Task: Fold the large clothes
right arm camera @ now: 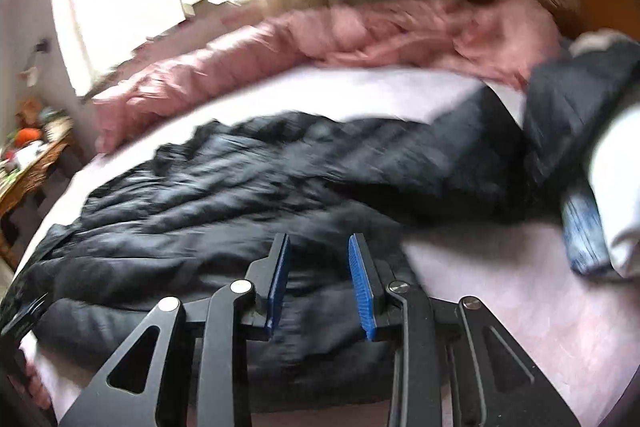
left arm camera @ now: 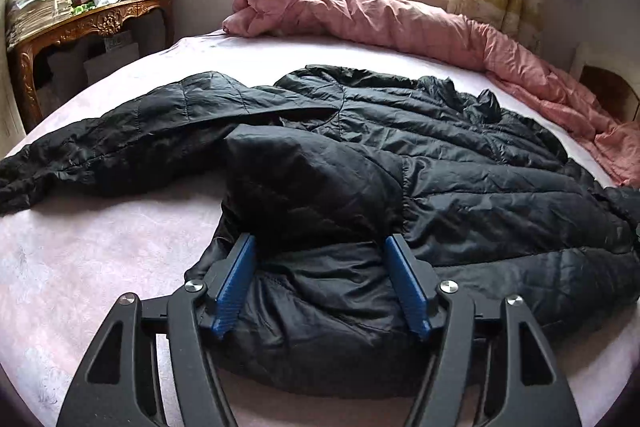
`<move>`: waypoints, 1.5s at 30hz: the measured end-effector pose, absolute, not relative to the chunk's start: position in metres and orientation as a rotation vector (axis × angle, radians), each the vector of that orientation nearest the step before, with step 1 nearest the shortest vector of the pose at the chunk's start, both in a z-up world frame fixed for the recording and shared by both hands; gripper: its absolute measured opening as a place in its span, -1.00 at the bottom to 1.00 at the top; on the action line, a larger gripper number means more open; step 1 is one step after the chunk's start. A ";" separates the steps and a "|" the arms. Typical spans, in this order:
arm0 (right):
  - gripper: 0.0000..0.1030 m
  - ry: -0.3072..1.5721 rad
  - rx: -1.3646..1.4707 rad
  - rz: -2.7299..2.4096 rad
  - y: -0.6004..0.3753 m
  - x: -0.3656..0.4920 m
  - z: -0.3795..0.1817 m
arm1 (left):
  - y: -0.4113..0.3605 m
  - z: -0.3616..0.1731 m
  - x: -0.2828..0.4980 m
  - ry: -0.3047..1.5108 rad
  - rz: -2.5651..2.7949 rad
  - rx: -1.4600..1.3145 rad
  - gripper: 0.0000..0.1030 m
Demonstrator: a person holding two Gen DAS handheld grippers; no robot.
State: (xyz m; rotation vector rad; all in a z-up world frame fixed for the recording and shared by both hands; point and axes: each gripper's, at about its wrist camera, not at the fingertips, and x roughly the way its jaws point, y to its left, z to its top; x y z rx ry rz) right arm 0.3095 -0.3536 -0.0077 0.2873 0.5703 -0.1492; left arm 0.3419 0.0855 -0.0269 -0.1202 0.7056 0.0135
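A large black quilted jacket [left arm camera: 460, 163] lies spread across the pale pink bed sheet [left arm camera: 100, 259], one sleeve [left arm camera: 120, 139] stretched out to the left. My left gripper [left arm camera: 318, 239] stands open low over the jacket's near edge, with a puffed fold of fabric between its blue pads [left arm camera: 240, 275]. In the blurred right wrist view the same jacket [right arm camera: 200, 187] runs from left to right. There, my right gripper [right arm camera: 320, 237] sits at the near edge with its jaws partly closed and dark fabric filling the gap between them.
A crumpled pink duvet [left arm camera: 400, 19] lies along the far side of the bed under the window. A carved wooden table [left arm camera: 92, 19] piled with papers stands at the left. Denim [right arm camera: 584, 239] and a white cloth [right arm camera: 616, 187] sit at the bed's right.
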 end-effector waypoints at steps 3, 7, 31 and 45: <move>-0.24 0.567 0.237 -0.060 -0.326 0.312 -0.007 | 0.083 -0.026 0.342 0.702 0.008 -0.111 0.35; 0.60 0.559 0.152 -0.072 -0.294 0.315 -0.009 | 0.080 -0.023 0.339 0.685 0.005 -0.089 0.46; 0.69 0.478 -0.038 -0.203 -0.258 0.311 -0.009 | 0.072 0.019 0.288 0.297 0.004 -0.087 1.00; 0.69 0.420 -0.142 -0.156 -0.232 0.302 -0.003 | 0.183 0.051 0.301 0.434 0.130 -0.066 1.00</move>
